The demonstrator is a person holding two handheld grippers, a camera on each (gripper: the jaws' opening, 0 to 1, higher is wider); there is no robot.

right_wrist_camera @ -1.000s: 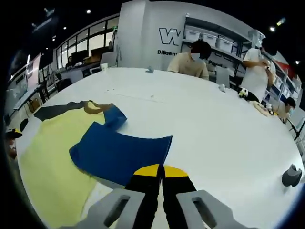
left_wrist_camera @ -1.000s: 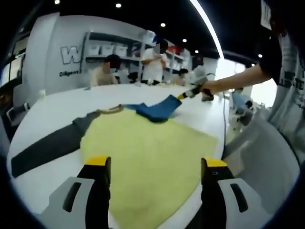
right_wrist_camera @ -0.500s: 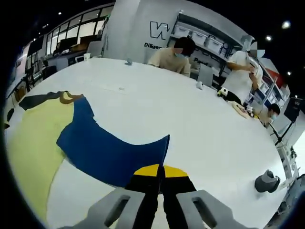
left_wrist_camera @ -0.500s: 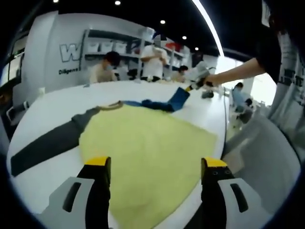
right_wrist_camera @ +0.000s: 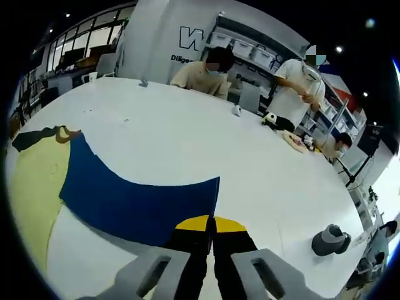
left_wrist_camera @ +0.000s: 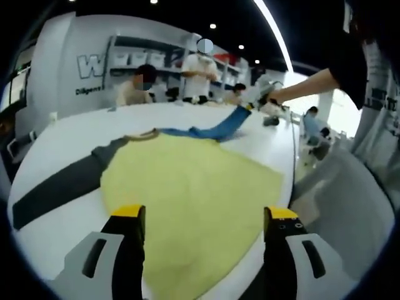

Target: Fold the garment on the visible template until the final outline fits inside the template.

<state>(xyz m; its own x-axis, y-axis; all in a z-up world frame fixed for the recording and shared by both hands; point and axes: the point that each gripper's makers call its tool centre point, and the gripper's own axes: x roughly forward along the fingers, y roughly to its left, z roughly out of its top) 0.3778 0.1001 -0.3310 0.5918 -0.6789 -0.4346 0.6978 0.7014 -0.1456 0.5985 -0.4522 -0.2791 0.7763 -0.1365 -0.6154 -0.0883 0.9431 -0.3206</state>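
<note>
A garment with a pale yellow body (left_wrist_camera: 187, 200), a dark grey sleeve (left_wrist_camera: 56, 190) and a blue sleeve (left_wrist_camera: 212, 130) lies on a white table (left_wrist_camera: 75, 125). My left gripper (left_wrist_camera: 203, 215) hangs open above the yellow body's near hem, holding nothing. My right gripper (right_wrist_camera: 211, 225) is shut on the end of the blue sleeve (right_wrist_camera: 134, 203), which stretches out flat from the yellow body (right_wrist_camera: 31, 187). In the left gripper view the right gripper (left_wrist_camera: 257, 106) appears far off, pulling the sleeve taut.
Several people sit or stand at the table's far side (right_wrist_camera: 200, 72) before white shelving. A small grey object (right_wrist_camera: 328, 240) rests on the table at right. A person's arm (left_wrist_camera: 312, 87) and dark clothing stand beside the table edge.
My right gripper has pulled the blue sleeve outward, away from the yellow body, from lying folded over it to stretched out straight. The left gripper has stayed in place.
</note>
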